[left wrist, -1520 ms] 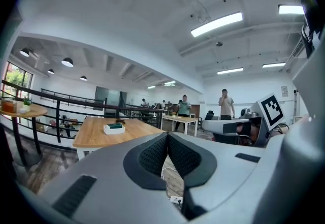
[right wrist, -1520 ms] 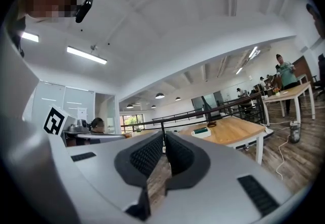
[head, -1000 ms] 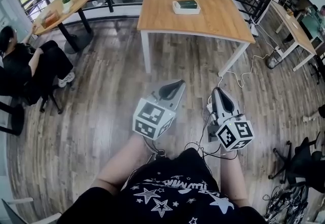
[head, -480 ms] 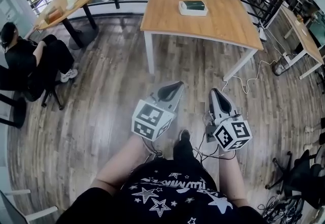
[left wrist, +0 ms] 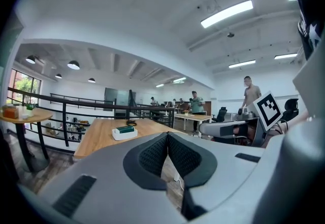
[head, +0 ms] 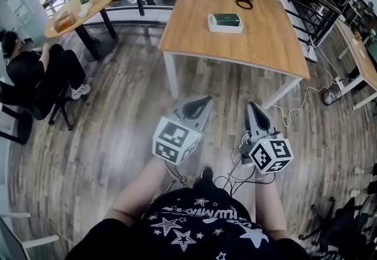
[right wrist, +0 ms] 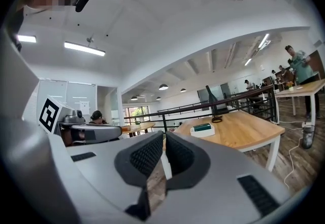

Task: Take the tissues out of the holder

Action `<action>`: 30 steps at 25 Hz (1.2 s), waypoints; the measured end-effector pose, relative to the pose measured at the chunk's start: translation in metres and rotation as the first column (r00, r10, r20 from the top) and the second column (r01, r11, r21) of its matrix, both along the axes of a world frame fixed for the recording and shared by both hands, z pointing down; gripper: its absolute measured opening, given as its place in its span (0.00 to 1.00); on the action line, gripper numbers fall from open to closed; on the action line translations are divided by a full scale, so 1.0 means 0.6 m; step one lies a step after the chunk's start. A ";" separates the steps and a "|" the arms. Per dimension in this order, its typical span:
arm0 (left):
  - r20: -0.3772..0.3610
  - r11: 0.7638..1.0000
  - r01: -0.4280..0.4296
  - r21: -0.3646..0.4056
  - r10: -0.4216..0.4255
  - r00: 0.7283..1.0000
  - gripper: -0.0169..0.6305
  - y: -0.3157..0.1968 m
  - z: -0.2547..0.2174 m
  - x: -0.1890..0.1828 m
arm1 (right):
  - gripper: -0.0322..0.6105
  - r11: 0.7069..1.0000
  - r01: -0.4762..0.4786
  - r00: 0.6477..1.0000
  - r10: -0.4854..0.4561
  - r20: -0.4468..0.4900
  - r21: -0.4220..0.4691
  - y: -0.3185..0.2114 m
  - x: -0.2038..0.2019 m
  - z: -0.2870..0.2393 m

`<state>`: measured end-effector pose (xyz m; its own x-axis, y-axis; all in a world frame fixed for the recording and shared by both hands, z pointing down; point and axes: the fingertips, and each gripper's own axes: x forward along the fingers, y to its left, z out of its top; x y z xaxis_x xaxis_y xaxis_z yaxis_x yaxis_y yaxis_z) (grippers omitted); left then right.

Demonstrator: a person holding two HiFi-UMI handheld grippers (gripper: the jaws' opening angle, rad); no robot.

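Left claw (head: pixel 205 100): clenched, empty.
Right claw (head: pixel 251 105): clenched, empty.
White tissue holder with green top (head: pixel 225 22): upper middle, on wooden tabletop (head: pixel 268 46).

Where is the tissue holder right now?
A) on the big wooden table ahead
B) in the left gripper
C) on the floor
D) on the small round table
A: the tissue holder sits on the big wooden table; the left gripper and right gripper are shut and empty.
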<state>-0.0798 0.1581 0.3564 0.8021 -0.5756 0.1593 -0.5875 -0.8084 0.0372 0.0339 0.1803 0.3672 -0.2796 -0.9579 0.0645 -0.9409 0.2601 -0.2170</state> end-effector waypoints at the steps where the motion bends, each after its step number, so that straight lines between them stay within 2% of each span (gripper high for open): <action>1: 0.003 1.000 0.009 0.000 -0.009 1.000 0.05 -0.012 0.000 0.009 | 0.09 1.000 0.005 1.000 -0.005 0.005 -0.001 -0.014 0.011 0.001; 8: 0.033 0.998 0.053 -0.014 -0.053 0.998 0.05 -0.070 0.006 0.086 | 0.09 0.999 0.051 0.998 -0.050 0.039 -0.015 -0.083 0.090 0.015; 14: 0.025 0.991 0.133 0.014 -0.133 0.991 0.05 -0.114 0.003 0.141 | 0.09 0.996 0.085 0.995 -0.084 0.045 -0.019 -0.135 0.160 0.022; 21: 0.036 0.991 0.132 -0.009 -0.131 0.991 0.05 -0.121 0.011 0.183 | 0.09 0.997 0.080 0.996 -0.080 0.035 -0.020 -0.149 0.210 0.018; 25: 0.039 0.991 0.134 -0.023 -0.133 0.990 0.05 -0.120 0.020 0.190 | 0.09 0.996 0.081 0.995 -0.079 0.063 -0.034 -0.141 0.219 0.026; 30: 0.031 0.993 0.114 -0.026 -0.113 0.993 0.05 -0.146 0.020 0.212 | 0.09 0.998 0.060 0.997 -0.059 0.043 -0.035 -0.153 0.239 0.024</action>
<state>0.0472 0.0704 0.3686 0.7265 -0.6577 0.1992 -0.6766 -0.7353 0.0397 0.1773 0.0887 0.3815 -0.3392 -0.9368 0.0857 -0.9138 0.3065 -0.2666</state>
